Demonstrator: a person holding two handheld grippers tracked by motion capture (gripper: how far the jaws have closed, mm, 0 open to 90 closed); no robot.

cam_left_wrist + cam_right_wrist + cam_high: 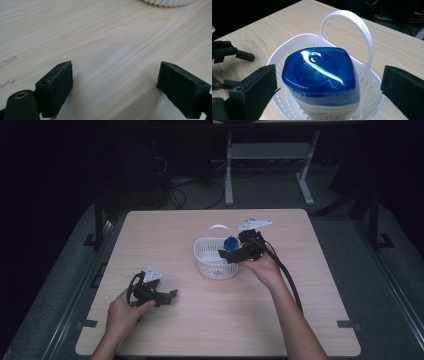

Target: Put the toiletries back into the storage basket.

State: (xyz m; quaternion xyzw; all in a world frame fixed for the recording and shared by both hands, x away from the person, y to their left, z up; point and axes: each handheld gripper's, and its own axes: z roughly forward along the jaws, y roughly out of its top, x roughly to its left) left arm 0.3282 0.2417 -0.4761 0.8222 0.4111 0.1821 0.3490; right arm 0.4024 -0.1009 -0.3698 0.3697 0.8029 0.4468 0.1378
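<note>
Two grippers open: right gripper [329, 85] jaws wide either side of blue-capped container [322, 75] in white basket [202, 257]; left gripper [115, 85] empty over table [100, 37].

My counter [215, 320] is a light wood-grain top with rounded corners, standing on a dark floor. A white slotted basket [212, 265] with an arched handle sits directly on it, a little beyond the middle. My left hand-held gripper [172, 296] rests on the counter near the front left, well apart from the basket.
</note>
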